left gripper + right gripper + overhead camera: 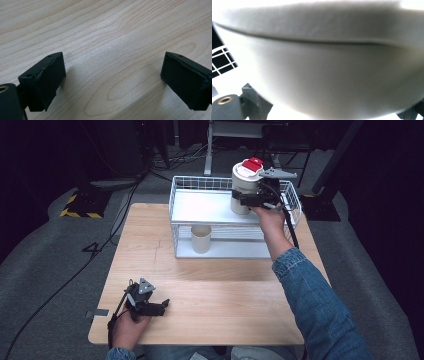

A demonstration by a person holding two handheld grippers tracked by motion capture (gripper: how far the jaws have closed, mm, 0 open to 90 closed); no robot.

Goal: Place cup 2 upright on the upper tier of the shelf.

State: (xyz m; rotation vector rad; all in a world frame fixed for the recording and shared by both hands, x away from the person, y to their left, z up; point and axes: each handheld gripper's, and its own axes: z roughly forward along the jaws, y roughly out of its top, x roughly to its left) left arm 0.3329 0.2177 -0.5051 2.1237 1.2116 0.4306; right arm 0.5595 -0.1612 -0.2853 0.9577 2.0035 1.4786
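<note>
In the high view we see our right gripper (248,199) in the upper right of the frame, above the top tier of a white wire rack (175,202), with its jaws clamped on a white canister (241,187) that has a red-and-white lid (251,166). The canister stands upright, its base at the right part of the rack's top shelf; we cannot tell whether it rests there or hangs just above it. In the right gripper view the canister's pale, blurred wall (324,75) sits right against the camera, with a bit of the wire mesh at the left edge.

On the lower tier, left of centre, a beige cup (201,238) stands upright, well apart from the canister.

Our left gripper (161,307) lies at the lower left of the high view, resting on the wooden desk (220,290) near its front edge. In the left gripper view its jaws stand wide apart, with bare wood between them.
</note>
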